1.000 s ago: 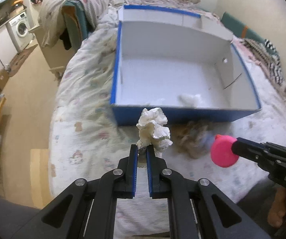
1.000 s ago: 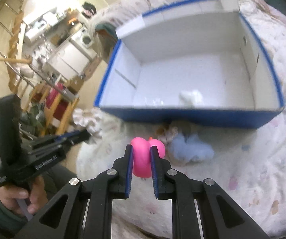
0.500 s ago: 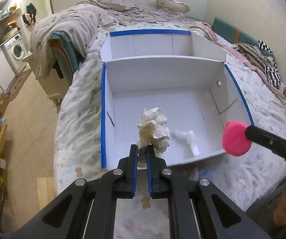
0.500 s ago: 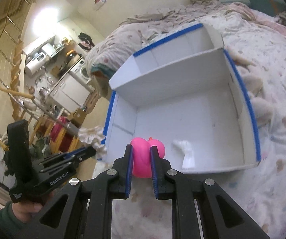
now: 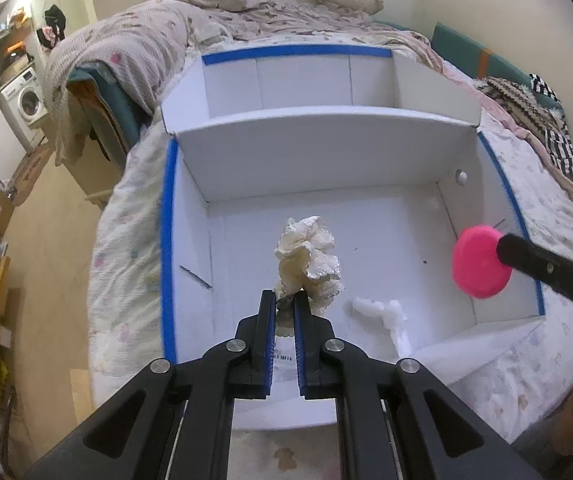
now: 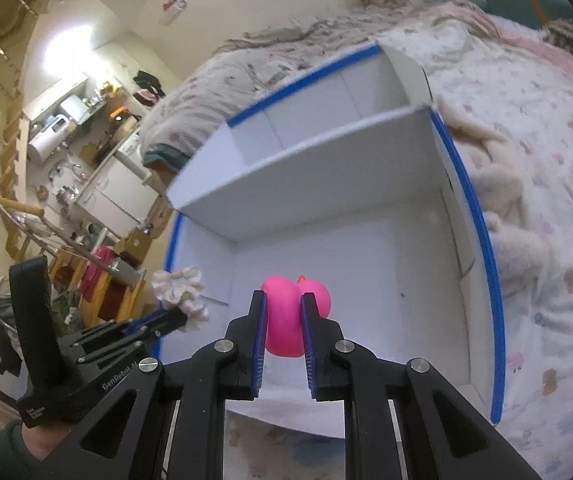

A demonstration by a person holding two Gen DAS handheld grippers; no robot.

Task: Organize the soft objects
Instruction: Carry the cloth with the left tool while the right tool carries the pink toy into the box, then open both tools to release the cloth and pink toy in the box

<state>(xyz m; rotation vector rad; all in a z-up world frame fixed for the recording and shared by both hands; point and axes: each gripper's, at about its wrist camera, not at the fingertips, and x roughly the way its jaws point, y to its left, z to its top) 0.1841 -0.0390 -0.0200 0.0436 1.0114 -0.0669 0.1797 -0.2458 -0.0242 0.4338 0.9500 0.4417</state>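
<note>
Left tool (image 5: 284, 304) clamped on cream scrunchie (image 5: 308, 264), right tool (image 6: 282, 312) clamped on pink duck (image 6: 286, 316); both above white box (image 5: 326, 168). White fluffy piece (image 5: 386, 314) inside box, right of left tool.

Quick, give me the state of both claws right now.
Left claw: shut on the cream scrunchie, over the box.
Right claw: shut on the pink duck.

The right gripper (image 6: 282, 312) clamps a pink toy (image 6: 286, 316) (orange tip showing) above the white box (image 6: 366, 264).
</note>
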